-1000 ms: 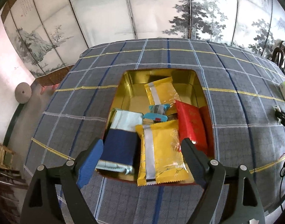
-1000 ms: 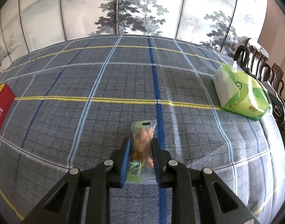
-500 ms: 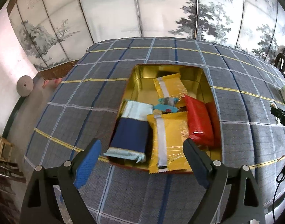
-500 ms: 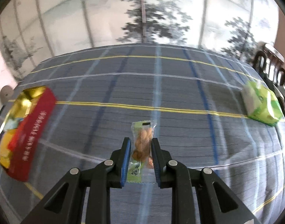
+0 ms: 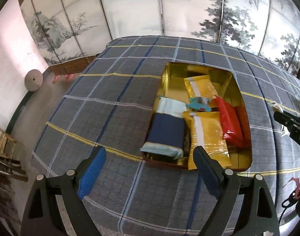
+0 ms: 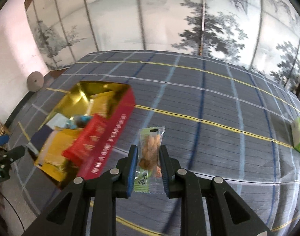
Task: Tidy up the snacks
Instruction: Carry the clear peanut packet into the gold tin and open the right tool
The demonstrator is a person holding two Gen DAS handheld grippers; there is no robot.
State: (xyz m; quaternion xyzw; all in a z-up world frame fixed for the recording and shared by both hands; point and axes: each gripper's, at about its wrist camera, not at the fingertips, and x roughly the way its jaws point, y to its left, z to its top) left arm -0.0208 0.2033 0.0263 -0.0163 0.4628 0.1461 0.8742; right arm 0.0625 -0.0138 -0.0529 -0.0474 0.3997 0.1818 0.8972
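A small clear snack packet [image 6: 150, 153] with nuts inside is pinched between the two blue pads of the right gripper [image 6: 149, 157]. The packet is held upright above the desk [image 6: 209, 102], just to the right of the tin box [image 6: 108, 137]. A green end of the packet is seen low down between the fingers.

The tin box is red on the outside and gold on the inside [image 5: 175, 82]. It is set on the checked cloth [image 5: 110, 102] that is spread over the desk. Several snacks are packed in it. A dark blue packet [image 5: 166, 132] is laid at the near left side, with a pale packet [image 5: 169, 106] behind it. A big yellow packet [image 5: 208, 135] is laid beside the blue one, and its near end is poked out over the rim. A second yellow packet [image 5: 201, 86] is seen farther back. A small teal packet [image 5: 199, 104] is tucked between the two yellow ones. A red packet [image 5: 229, 122] is leaned along the right side.

The left gripper [image 5: 149, 165] is held spread wide above the cloth, near the box's front edge, and nothing is held in it.

A green bag [image 6: 299, 137] is seen far off on the right edge of the desk. A painted folding screen [image 5: 150, 9] with trees is stood behind the desk.
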